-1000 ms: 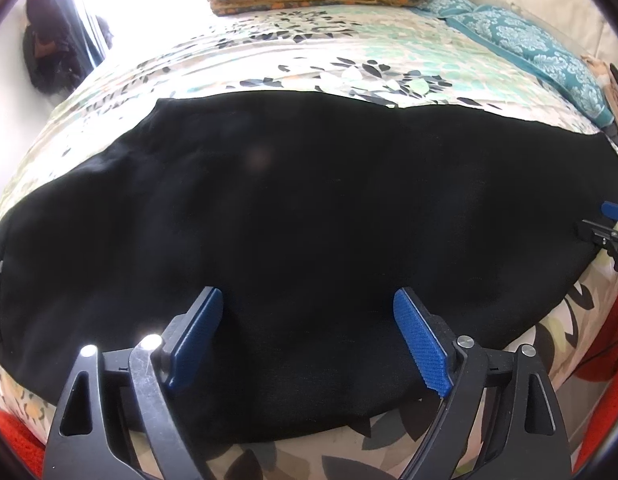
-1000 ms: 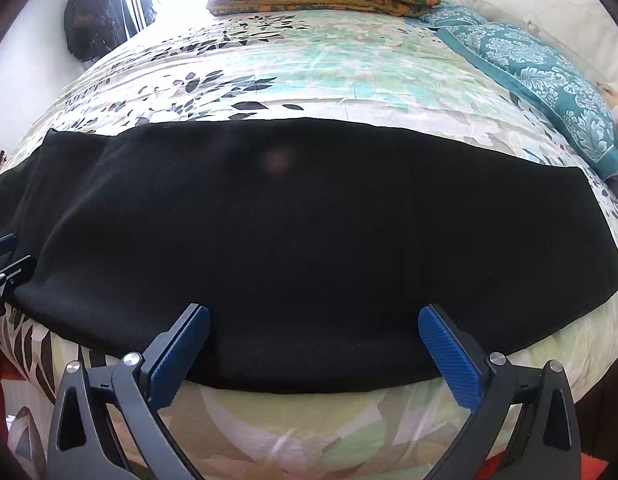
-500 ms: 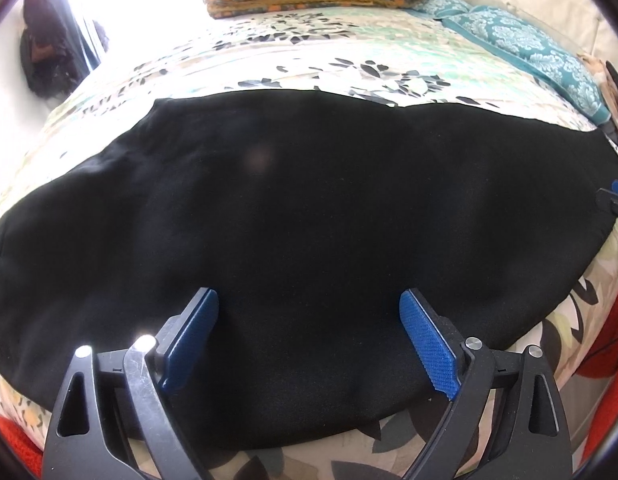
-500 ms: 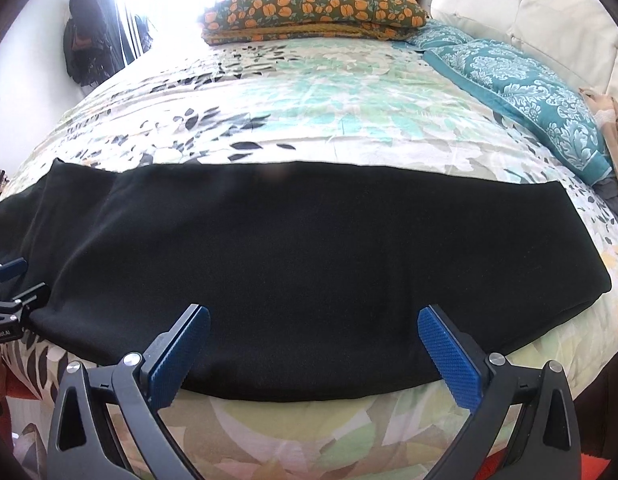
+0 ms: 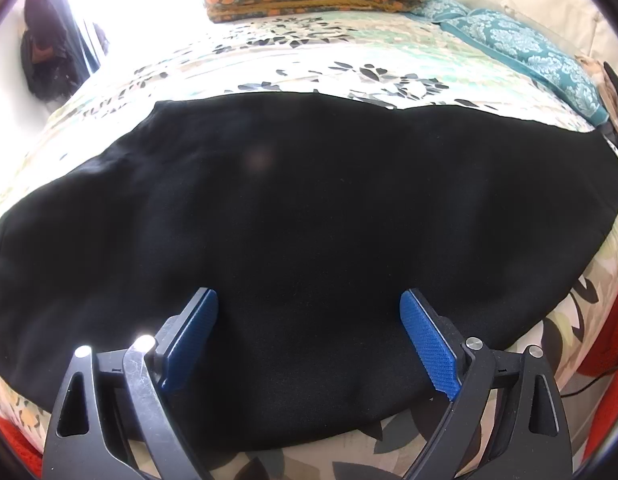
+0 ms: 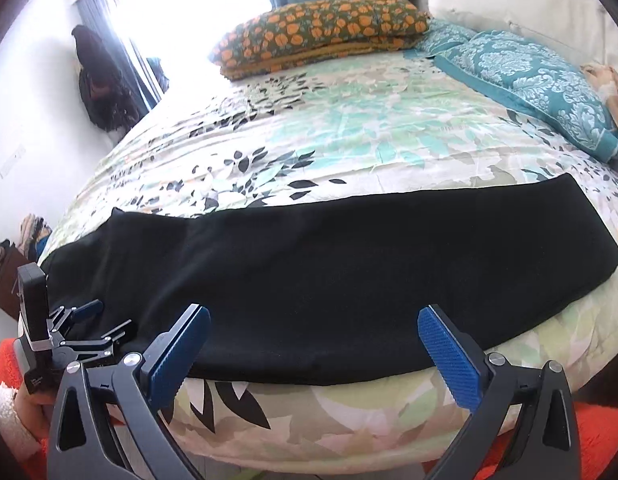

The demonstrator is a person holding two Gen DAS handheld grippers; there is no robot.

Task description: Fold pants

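The black pants [image 6: 329,280] lie flat in a long band across the near edge of the bed [image 6: 349,140], running from about 9 o'clock to 3 o'clock in the right wrist view, on a leaf-patterned bedspread. The right gripper [image 6: 314,330] hangs just off the bed's near edge, its jaws spread wide with nothing between them, the blue pads level with the pants' near hem. The left gripper [image 5: 309,312] sits over the pants, its jaws also wide and empty, both blue pads above the black cloth. In the right wrist view the left gripper [image 6: 95,322] shows at 8 o'clock, by the pants' left end, held by a hand [image 6: 33,404] in a white fuzzy sleeve. A folded orange-flowered blanket [image 6: 321,36] rests at 12 o'clock on the far side of the bed, and a teal patterned pillow [image 6: 529,84] lies at 2 o'clock.
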